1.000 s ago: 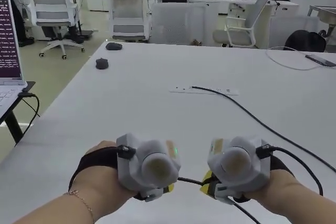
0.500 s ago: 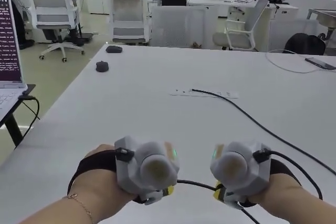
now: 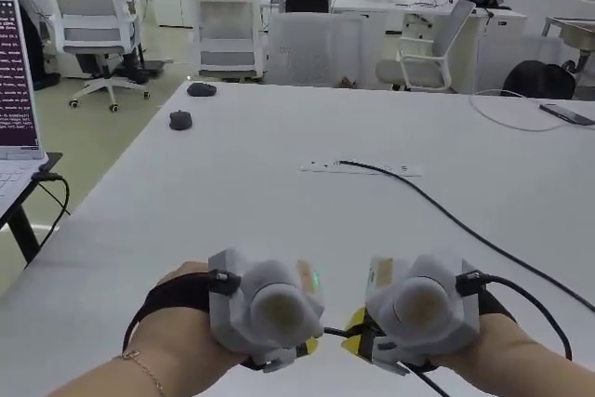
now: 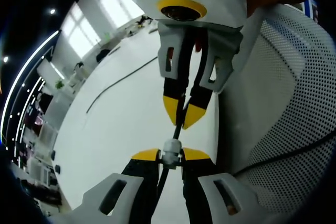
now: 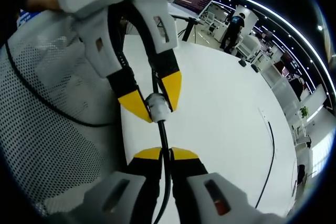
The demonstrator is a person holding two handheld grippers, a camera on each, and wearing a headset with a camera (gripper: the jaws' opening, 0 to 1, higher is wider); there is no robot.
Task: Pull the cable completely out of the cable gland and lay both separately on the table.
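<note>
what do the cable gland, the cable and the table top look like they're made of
The cable gland looks like moulded plastic: light grey with a soft sheen. The cable has a smooth black jacket that bends easily, likely rubber or PVC. The table is white, matte and even, perhaps laminate; the look alone leaves that open.

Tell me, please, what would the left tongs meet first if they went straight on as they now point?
Most likely the right tongs, facing them tip to tip along the cable.
</note>
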